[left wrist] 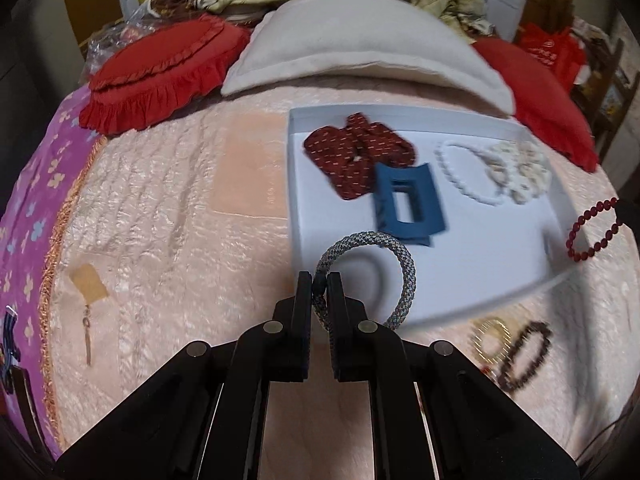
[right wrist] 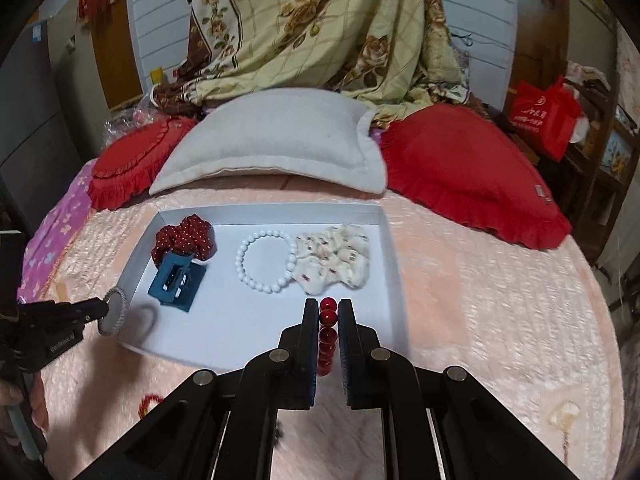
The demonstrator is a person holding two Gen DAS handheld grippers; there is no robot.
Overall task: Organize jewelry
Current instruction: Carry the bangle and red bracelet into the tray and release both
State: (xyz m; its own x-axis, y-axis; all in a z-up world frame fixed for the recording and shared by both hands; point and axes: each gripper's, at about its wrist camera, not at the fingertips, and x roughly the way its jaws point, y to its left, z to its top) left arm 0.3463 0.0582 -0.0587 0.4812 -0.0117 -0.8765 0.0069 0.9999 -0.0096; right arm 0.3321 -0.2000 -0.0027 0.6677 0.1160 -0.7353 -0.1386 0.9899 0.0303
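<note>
A white tray [left wrist: 500,276] lies on the pink bedspread and holds a dark red scrunchie [left wrist: 352,152], a blue claw clip [left wrist: 406,204], a white bead bracelet [left wrist: 460,176] and a cream scrunchie [left wrist: 520,170]. My left gripper [left wrist: 319,280] is shut on a grey-blue braided hair tie [left wrist: 404,264] above the tray's near left edge. My right gripper [right wrist: 328,306] is shut on a red bead bracelet [right wrist: 327,336] above the tray's [right wrist: 224,328] near right part. The red bracelet also shows in the left wrist view [left wrist: 592,232]. The left gripper also shows in the right wrist view [right wrist: 105,308].
A gold ring-shaped piece [left wrist: 490,338] and a dark bead bracelet [left wrist: 524,354] lie on the bedspread in front of the tray. A gold earring [left wrist: 86,332] lies at the left. A white pillow [right wrist: 276,140] and two red cushions [right wrist: 472,172] lie behind the tray.
</note>
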